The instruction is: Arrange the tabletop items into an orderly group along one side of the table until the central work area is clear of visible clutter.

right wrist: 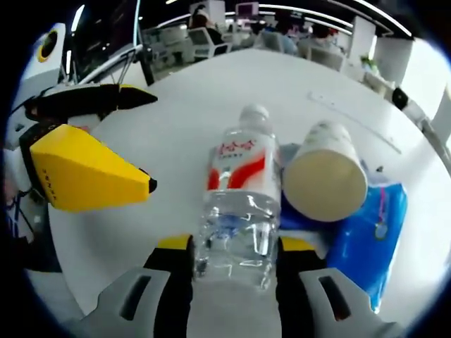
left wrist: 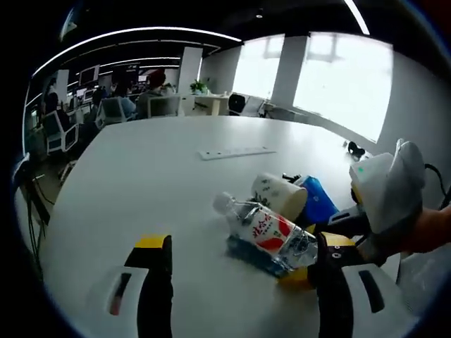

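Gripping the water bottle [right wrist: 238, 204] between its jaws, our right gripper [right wrist: 236, 257] has it lying beside the paper cup [right wrist: 324, 176] and blue packet [right wrist: 373, 232]; our left gripper [left wrist: 239, 264] hangs open; next we judge a carry to the table [left wrist: 141, 183] edge

White table [left wrist: 141, 183], power strip [left wrist: 236, 152], blue packet [right wrist: 384, 225], bottle [right wrist: 238, 204], paper cup [right wrist: 325, 179]

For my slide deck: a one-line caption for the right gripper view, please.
Right gripper fingers flank a lying water bottle beside a paper cup and blue packet.
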### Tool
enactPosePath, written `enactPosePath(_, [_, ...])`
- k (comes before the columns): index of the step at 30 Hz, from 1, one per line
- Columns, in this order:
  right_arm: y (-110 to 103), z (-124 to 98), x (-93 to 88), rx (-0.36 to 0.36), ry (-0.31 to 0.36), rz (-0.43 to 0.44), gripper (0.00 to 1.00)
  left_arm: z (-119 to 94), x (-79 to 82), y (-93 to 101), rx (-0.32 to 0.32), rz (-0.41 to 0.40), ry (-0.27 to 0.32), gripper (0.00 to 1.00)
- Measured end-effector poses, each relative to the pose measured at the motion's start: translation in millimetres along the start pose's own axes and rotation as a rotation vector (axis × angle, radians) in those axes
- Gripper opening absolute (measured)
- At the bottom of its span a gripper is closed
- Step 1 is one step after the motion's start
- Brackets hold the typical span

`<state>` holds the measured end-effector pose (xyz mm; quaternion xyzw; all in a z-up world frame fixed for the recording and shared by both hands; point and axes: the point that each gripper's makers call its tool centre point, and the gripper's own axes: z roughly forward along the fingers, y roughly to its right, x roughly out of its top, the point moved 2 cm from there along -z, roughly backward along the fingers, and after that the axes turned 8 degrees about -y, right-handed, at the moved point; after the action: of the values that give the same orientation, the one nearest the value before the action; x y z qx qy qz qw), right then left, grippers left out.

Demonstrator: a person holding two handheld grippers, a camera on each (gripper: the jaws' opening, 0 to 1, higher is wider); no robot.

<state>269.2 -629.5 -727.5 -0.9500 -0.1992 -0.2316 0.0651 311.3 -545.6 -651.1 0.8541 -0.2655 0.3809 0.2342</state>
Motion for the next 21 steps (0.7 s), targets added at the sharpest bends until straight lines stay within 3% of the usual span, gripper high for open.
enactPosePath(21, [0,0,0.2,-0.001,0.005,-0.002,0.42,22,-3.4,-2.6,-0.034,-0.063,-0.02,0.81])
